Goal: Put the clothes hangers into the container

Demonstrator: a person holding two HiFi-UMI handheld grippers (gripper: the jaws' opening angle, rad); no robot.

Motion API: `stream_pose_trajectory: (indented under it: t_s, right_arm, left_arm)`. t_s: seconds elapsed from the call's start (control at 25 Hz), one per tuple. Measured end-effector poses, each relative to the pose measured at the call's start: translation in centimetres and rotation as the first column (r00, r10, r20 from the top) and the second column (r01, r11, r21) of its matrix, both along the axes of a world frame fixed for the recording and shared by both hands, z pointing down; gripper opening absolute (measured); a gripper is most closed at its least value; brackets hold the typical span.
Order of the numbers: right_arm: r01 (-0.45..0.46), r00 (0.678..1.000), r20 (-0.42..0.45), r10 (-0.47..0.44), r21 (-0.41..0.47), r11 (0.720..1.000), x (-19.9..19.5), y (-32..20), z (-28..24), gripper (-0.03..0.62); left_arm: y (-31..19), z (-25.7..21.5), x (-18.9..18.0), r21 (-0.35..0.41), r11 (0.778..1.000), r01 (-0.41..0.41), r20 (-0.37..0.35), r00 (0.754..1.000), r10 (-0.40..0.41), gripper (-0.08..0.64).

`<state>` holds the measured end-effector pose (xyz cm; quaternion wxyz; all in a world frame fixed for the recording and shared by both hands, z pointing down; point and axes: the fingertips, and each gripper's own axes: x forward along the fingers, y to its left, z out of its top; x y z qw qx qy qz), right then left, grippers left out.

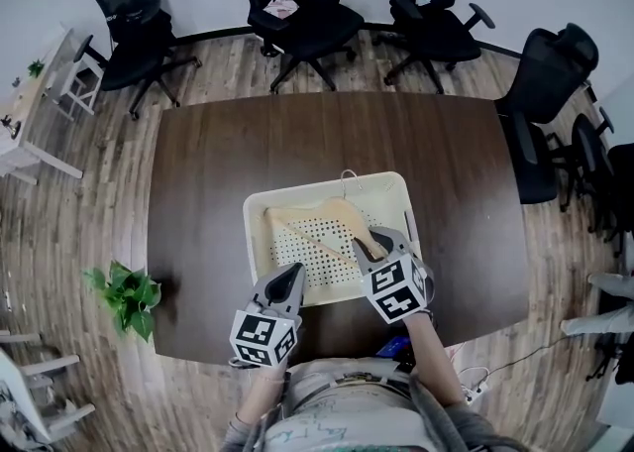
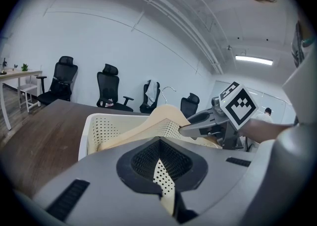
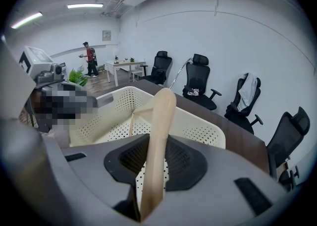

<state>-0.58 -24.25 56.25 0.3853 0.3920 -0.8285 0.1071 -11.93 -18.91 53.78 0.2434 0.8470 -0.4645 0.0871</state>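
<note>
One cream perforated plastic basket sits at lower centre on the dark brown wooden surface. One pale wooden clothes hanger with a wire hook leans inside it, one arm clamped in the right tongs. The left tongs pinch the basket's near wall.

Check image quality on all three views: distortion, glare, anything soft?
Head view: heavy fisheye, the table edges bow, light is even, no glare. Left gripper view: black vignette corners, the ceiling light is blown out, the basket is sharp. Right gripper view: same vignette, the hanger is slightly soft close to the lens, and a mosaic patch at left was added afterwards.
</note>
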Motion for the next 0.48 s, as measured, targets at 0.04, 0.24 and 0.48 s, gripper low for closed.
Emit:
stream_pose_trajectory:
  t_s: [0.04,0.24,0.48]
  right_arm:
    - [-0.001,1.000,-0.003,0.001,0.000,1.000,0.08,-0.08,0.09,0.095]
    - [-0.011,1.000,-0.010,0.011,-0.007,1.000,0.50,-0.56,0.36,0.098]
    - [-0.020,0.999,-0.025,0.020,-0.011,1.000,0.91,-1.06,0.86,0.101]
  left_arm:
    - [0.00,0.03,0.02,0.000,1.000,-0.001,0.001,1.000,0.001,0.011]
    - [-0.06,-0.07,0.18,0.004,1.000,-0.007,0.007,1.000,0.007,0.011]
    - [0.03,0.00,0.20,0.006,1.000,-0.015,0.010,1.000,0.015,0.011]
